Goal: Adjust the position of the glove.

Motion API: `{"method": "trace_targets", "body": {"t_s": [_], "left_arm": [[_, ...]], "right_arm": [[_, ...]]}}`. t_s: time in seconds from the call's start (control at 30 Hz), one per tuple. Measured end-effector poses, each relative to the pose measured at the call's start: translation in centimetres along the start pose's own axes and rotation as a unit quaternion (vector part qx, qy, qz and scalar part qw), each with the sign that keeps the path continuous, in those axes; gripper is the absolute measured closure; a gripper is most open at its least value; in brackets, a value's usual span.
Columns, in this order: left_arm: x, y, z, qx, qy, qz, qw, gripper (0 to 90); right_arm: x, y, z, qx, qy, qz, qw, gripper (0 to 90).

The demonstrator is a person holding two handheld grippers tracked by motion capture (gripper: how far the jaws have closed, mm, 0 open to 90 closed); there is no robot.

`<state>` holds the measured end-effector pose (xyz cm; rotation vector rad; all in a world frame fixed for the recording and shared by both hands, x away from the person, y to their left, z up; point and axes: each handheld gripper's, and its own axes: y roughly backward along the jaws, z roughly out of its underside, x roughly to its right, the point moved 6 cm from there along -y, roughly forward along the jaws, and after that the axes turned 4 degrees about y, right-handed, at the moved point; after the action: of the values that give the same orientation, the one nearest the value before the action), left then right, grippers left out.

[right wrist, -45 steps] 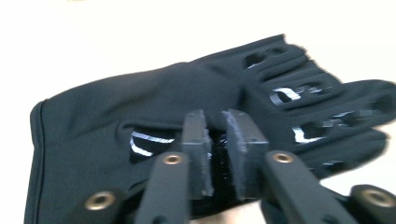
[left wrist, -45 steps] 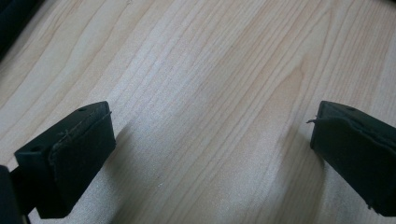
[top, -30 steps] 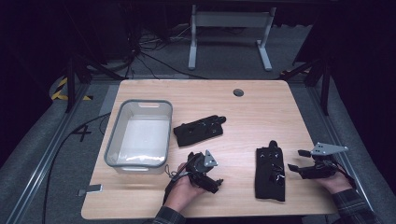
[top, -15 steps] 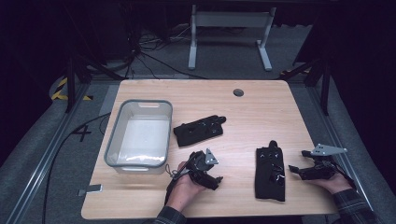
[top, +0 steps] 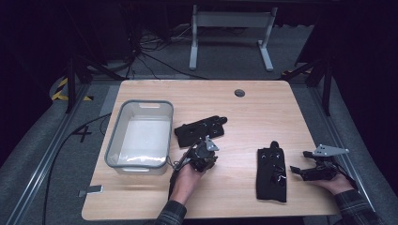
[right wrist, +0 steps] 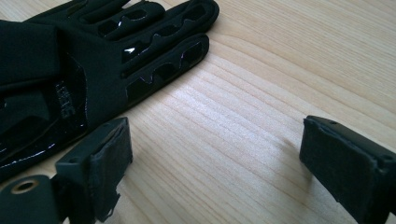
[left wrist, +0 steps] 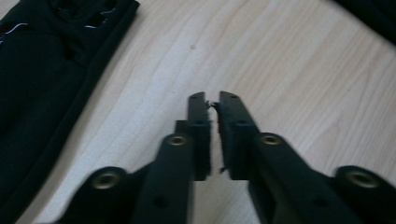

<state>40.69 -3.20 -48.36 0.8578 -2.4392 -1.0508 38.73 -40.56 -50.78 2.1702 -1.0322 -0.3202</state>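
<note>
The light wooden desk [top: 263,101] stands in a dark room, and a grey tub [top: 123,132] sits near its left edge. The left tongs [top: 202,157] have just closed with nothing between them, beside a black glove [top: 199,129] mid-desk. The right tongs [top: 306,170] stand wide apart by another glove [top: 271,174] near the front edge.

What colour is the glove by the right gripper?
Black, with glossy black patches on the fingers; the glove shows best in the right gripper view.

Bright light falls on the table [top: 263,112] amid dark surroundings; close-up gripper views are slightly soft
</note>
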Motion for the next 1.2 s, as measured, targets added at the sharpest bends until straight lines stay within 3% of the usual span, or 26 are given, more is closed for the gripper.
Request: {"method": "trace_targets", "body": {"t_s": [0.33,0.63,1.03,1.2], "left_arm": [[-2.5,0.0,-1.8,0.008,0.036,-0.043,0.9984,89.8],[-4.8,-1.0,-3.0,0.018,0.069,-0.071,0.995,89.8],[-6.7,-2.6,-3.1,0.002,0.085,-0.094,0.992,89.8],[-7.2,-3.5,-2.6,-0.017,0.091,-0.098,0.9909,89.8]], "right_arm": [[0.0,0.0,0.0,0.0,0.001,0.0,1.0,9.6],[0.0,0.0,0.0,0.001,0.0,-0.001,1.0,9.7],[0.0,0.0,0.0,0.001,0.001,-0.001,1.0,9.7],[0.0,0.0,0.0,0.001,0.001,-0.001,1.0,9.7]]}}
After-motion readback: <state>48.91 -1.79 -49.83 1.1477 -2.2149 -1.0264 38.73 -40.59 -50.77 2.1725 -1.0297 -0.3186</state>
